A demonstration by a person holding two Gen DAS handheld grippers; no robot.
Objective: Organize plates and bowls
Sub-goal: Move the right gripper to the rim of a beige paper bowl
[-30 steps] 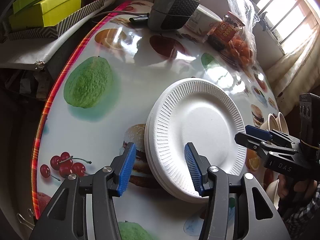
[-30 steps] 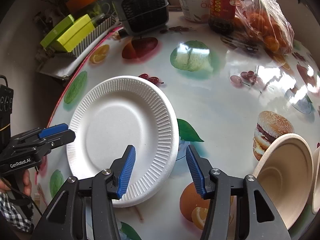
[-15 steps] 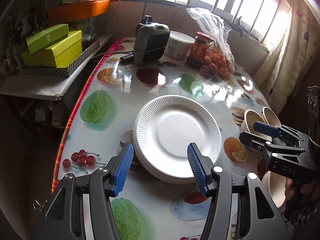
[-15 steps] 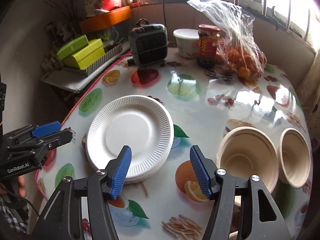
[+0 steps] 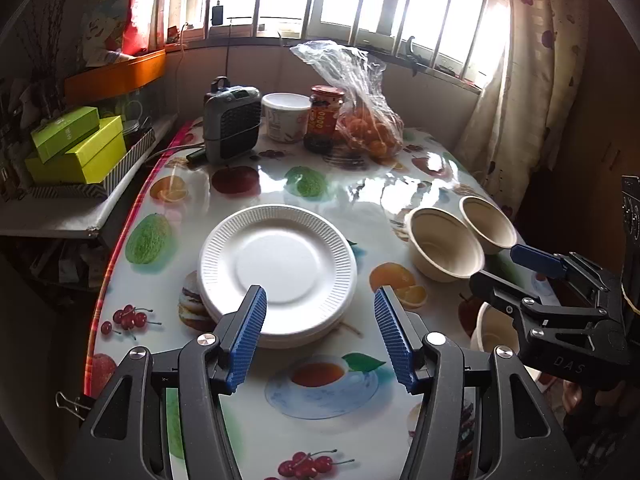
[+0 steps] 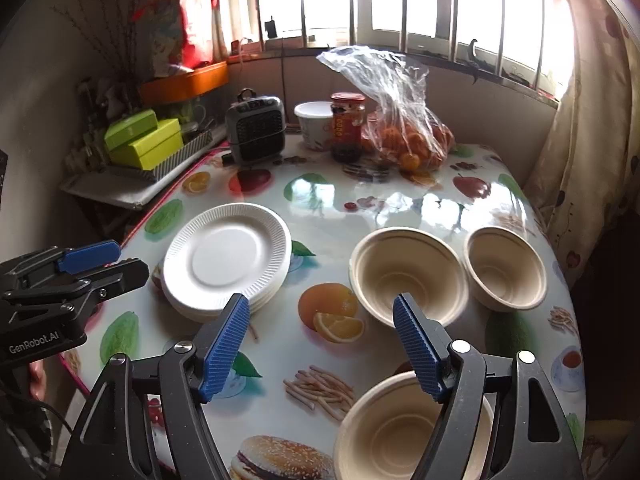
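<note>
On the fruit-print worktop (image 5: 344, 196) — plates stacked, both tools lifted clear.
Left tool (image 5: 320, 334) and right tool (image 6: 321, 339) both hold nothing; their jaws have just been opening, right one now wide, left about half open. Versus a second ago both cameras sit higher and further back, so the white plate stack (image 5: 278, 264) looks released — plates likely done. Bowls not yet nested: big bowl (image 6: 408, 274) and smaller bowl (image 6: 505, 267) side by side, just apart, a third bowl (image 6: 400, 428) nearest the right tool, under its right finger. Plate stack lies near the worktop's left edge, smaller bowl near the right edge. Open room in the middle between plates and bowls; heater, jar, tub and bag of oranges crowd the far end.
</note>
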